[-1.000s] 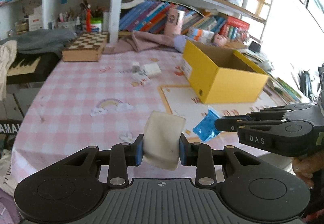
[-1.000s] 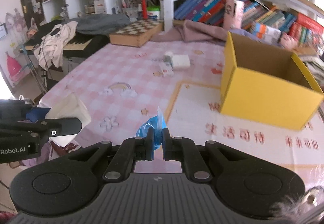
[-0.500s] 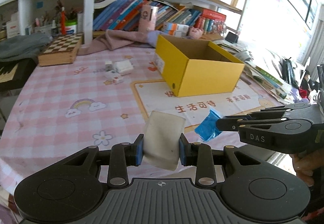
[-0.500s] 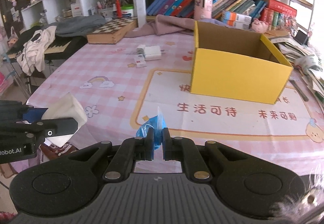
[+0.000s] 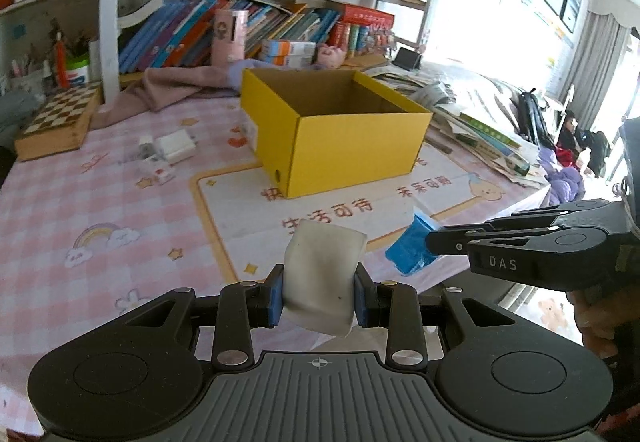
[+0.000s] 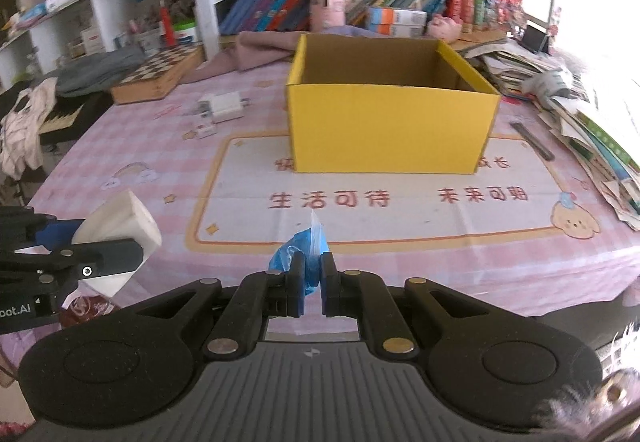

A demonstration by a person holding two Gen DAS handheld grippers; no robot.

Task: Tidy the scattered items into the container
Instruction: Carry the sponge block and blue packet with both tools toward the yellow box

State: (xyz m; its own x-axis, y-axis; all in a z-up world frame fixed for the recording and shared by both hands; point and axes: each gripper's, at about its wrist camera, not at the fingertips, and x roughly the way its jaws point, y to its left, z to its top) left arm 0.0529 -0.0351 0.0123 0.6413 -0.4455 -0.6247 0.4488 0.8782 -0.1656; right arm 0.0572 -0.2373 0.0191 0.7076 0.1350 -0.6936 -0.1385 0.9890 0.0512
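Note:
My left gripper point(image 5: 318, 296) is shut on a white block point(image 5: 322, 280), held over the near edge of the table. My right gripper point(image 6: 312, 284) is shut on a small blue plastic packet point(image 6: 298, 250); from the left wrist view that packet point(image 5: 412, 248) hangs at the right gripper's tips. An open yellow cardboard box point(image 6: 390, 122) stands ahead on the printed mat, its inside looking empty; the left wrist view has the box point(image 5: 340, 134) ahead and slightly right. A white charger point(image 6: 226, 106) and small white pieces point(image 6: 204, 130) lie left of the box.
A pink checked cloth covers the table point(image 6: 132, 146). A chessboard box point(image 6: 158, 76) and a mauve cloth point(image 6: 260, 50) lie at the back left. Stacked papers and books point(image 6: 580, 110) crowd the right edge. Shelves of books stand behind. A person's hand point(image 5: 600, 316) holds the right gripper.
Both grippers have swung to the right while keeping their loads, so the yellow box now sits nearer the centre of each view and looks closer.

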